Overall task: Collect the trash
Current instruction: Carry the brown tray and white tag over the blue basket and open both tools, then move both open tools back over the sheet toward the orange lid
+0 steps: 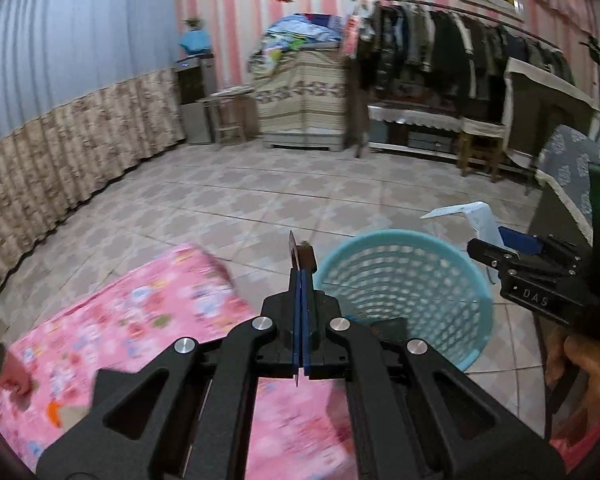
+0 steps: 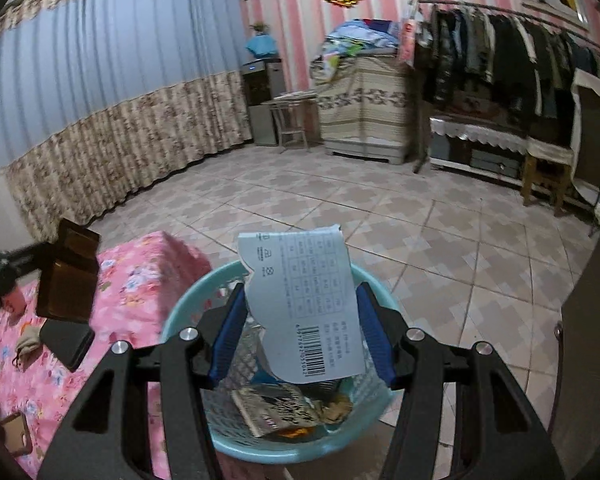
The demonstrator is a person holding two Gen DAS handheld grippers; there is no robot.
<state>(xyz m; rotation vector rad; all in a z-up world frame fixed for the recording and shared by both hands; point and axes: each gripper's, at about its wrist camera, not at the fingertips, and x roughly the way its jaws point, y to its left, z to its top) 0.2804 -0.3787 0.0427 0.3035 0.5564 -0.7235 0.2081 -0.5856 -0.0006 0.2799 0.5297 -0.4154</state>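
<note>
The card (image 2: 306, 308), pale blue with a barcode, stands between the right gripper's (image 2: 302, 330) wide-open blue pads (image 2: 374, 330), directly above the teal basket (image 2: 188, 312); whether a pad touches it I cannot tell. The basket sits on the tile floor just right of the pink bed (image 1: 148, 316) and holds wrappers (image 2: 276, 408). The left gripper (image 1: 302, 276), jaws closed, pinches a thin brown packet (image 1: 300, 256) near the basket's left rim.
</note>
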